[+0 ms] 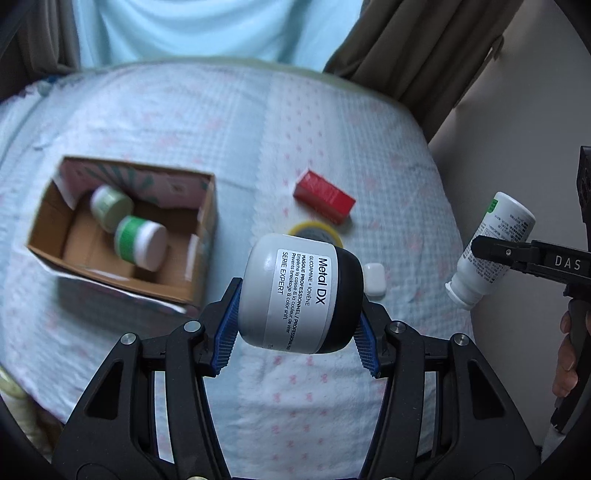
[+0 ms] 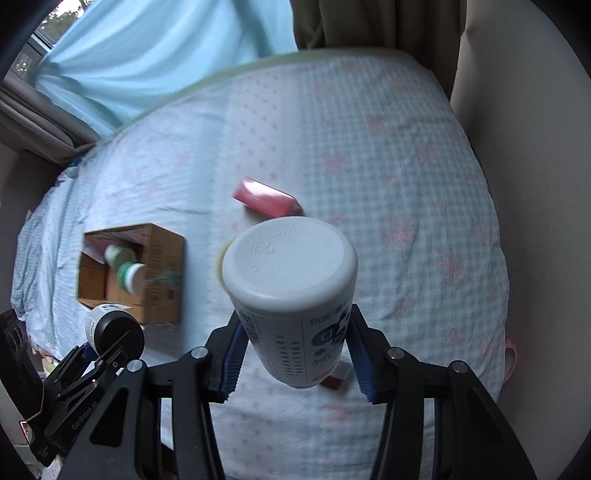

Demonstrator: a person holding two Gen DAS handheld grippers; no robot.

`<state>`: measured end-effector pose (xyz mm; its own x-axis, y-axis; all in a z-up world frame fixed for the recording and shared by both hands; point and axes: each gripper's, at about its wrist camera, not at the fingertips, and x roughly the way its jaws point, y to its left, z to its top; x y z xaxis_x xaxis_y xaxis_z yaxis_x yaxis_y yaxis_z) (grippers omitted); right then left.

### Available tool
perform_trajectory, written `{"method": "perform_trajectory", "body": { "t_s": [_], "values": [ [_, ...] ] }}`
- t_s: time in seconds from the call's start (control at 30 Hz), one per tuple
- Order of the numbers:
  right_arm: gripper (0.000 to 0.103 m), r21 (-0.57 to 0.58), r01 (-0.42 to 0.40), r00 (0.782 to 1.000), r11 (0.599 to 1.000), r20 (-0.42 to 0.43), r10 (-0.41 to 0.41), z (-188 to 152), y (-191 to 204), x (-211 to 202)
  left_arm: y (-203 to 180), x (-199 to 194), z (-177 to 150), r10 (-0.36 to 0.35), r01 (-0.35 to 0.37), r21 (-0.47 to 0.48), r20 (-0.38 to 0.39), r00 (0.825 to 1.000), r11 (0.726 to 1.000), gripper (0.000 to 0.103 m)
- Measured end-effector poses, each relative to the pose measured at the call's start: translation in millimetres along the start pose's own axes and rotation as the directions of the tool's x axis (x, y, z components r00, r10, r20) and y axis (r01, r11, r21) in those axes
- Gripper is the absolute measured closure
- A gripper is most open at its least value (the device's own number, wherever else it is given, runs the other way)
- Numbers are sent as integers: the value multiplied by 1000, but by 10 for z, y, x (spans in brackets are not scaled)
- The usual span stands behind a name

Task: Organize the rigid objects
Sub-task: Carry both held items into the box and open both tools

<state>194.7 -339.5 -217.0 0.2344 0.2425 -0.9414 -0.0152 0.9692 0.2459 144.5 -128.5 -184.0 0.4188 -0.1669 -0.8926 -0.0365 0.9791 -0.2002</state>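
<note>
My left gripper point(image 1: 295, 332) is shut on a white jar with a black lid point(image 1: 299, 295), held on its side above the bed. It also shows in the right wrist view point(image 2: 107, 328). My right gripper point(image 2: 295, 354) is shut on a white bottle point(image 2: 291, 291), its base facing the camera; the bottle point(image 1: 491, 247) also shows at the right of the left wrist view. A cardboard box point(image 1: 122, 229) lies on the bed to the left, holding two green and white jars point(image 1: 140, 243). The box point(image 2: 162, 273) also shows in the right wrist view.
A red box point(image 1: 323, 197), a yellow tape roll point(image 1: 316, 232) and a small white case point(image 1: 375, 282) lie on the checked bedspread point(image 1: 184, 122). Curtains point(image 1: 207, 29) hang behind the bed. A wall point(image 1: 509, 140) runs along the right.
</note>
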Motion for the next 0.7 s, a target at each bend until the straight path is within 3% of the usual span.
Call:
{"method": "perform_trajectory", "body": {
  "t_s": [0.37,0.7],
  "values": [
    [56,-53,-83,991,995,100,88,-41,1101,-580,851,-874,330,31,-36,43,96,995,998,52],
    [56,11,-124,988,992,90,122,-77,2232,-194,2083,-862,643,7,-11,99,41,999,995,52]
  ]
}}
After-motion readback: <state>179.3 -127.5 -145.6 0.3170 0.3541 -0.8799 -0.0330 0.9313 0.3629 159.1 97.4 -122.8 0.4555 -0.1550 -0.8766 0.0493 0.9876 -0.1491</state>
